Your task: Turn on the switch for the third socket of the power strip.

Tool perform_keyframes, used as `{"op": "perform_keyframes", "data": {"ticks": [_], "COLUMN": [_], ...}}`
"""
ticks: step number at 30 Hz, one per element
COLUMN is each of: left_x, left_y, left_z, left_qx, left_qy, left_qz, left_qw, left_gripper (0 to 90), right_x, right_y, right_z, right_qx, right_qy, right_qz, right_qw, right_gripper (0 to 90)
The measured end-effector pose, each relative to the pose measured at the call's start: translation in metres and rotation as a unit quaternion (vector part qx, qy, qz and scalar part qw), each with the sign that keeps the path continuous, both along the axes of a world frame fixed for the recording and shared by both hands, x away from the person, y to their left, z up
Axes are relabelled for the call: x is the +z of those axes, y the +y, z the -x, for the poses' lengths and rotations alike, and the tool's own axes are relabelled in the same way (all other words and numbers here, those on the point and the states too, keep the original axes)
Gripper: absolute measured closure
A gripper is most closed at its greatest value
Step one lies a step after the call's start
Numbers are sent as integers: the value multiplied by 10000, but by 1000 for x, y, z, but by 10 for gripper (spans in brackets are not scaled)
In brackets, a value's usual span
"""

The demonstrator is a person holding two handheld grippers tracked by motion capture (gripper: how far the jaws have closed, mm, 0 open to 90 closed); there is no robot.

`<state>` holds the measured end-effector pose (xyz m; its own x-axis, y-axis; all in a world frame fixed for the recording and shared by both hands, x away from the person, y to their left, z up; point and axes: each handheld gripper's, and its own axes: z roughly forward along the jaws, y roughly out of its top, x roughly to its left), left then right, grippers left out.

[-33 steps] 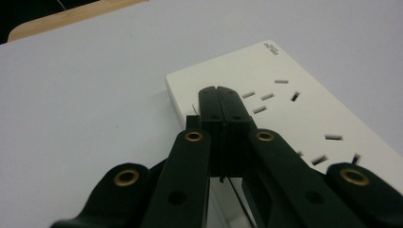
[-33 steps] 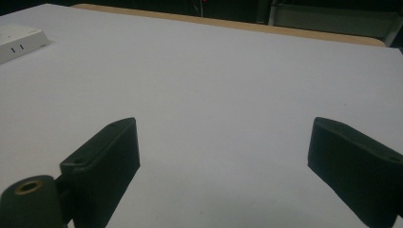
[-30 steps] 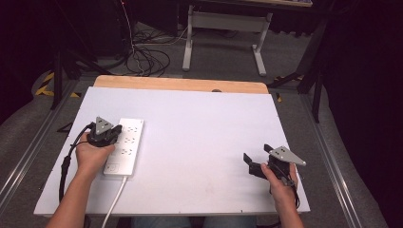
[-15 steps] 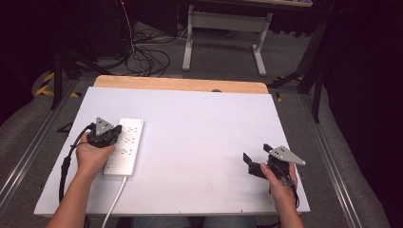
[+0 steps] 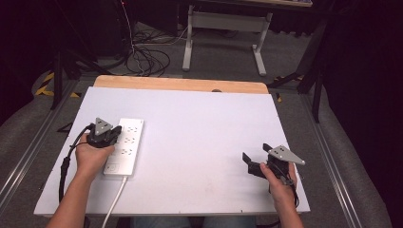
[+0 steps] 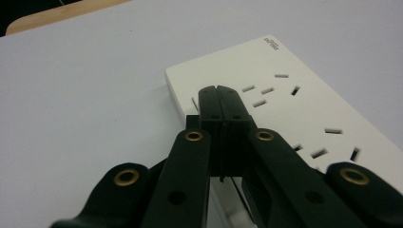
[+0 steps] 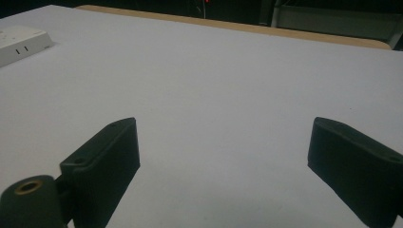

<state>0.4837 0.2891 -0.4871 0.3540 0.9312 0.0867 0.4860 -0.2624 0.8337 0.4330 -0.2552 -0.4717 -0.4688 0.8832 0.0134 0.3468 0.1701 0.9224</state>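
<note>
Nothing has moved: the left gripper (image 6: 220,102), clenched empty, rests on the near-far power strip (image 5: 124,146); the right gripper (image 5: 255,161) gapes far right.

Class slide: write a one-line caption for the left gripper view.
Left gripper, black jaws shut, over a white plastic power strip on a white table.

Change between frames: negligible. The left tongs (image 5: 113,137), jaws pressed together, sit at the same spot over the near-left part of the power strip (image 5: 124,146). The right tongs (image 5: 253,164), jaws spread wide, show at most a slight drift from their former place above the surface (image 5: 199,128).
</note>
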Motion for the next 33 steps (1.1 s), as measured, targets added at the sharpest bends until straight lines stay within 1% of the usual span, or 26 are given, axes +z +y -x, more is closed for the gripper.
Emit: {"op": "perform_keyframes", "data": {"ticks": [1, 2, 4, 5, 7, 9, 12, 14, 18, 22, 25, 29, 33], "left_x": [0, 1, 6, 9, 13, 15, 16, 16, 18, 18, 19, 20, 20], "left_y": [0, 1, 4, 4, 6, 9, 14, 17, 22, 25, 29, 34, 38], "left_z": [0, 1, 4, 5, 10, 14, 21, 24, 32, 40, 45, 52, 58], "left_qx": [2, 31, 62, 93, 89, 112, 173, 241, 316, 356, 413, 452, 505], "left_qy": [32, 1, -203, -330, -498, -594, -613, -626, -684, -681, -719, -754, -773], "left_qz": [84, 93, 348, 465, 529, 567, 621, 691, 708, 698, 733, 788, 787], "left_qw": [10000, 10000, 9992, 9983, 9973, 9966, 9960, 9954, 9946, 9946, 9939, 9930, 9926], "left_gripper": [898, 898, 898, 898, 898, 898, 898, 898, 898, 898, 898, 898, 898], "right_x": [0, 0, 0, -1, -1, -1, -1, -1, 0, 0, 1, 0, 1], "right_y": [0, 0, 0, 0, 2, 5, 11, 14, 18, 22, 26, 33, 36], "right_z": [0, 0, -1, -2, -4, -7, -11, -14, -20, -24, -28, -32, -34], "right_qx": [4, 1, -2, 9, 19, 66, 167, 225, 302, 382, 453, 564, 601], "right_qy": [-1, 12, 18, 20, 33, 34, 33, 30, 22, 22, 33, 55, 61], "right_qz": [0, -7, -26, -10, -8, 10, 51, 34, 40, 21, 32, 96, 122], "right_qw": [10000, 10000, 10000, 10000, 10000, 10000, 9998, 9997, 9995, 9993, 9990, 9983, 9981], "right_gripper": [106, 106, 106, 106, 106, 106, 106, 106, 106, 107, 108, 108, 108]}}
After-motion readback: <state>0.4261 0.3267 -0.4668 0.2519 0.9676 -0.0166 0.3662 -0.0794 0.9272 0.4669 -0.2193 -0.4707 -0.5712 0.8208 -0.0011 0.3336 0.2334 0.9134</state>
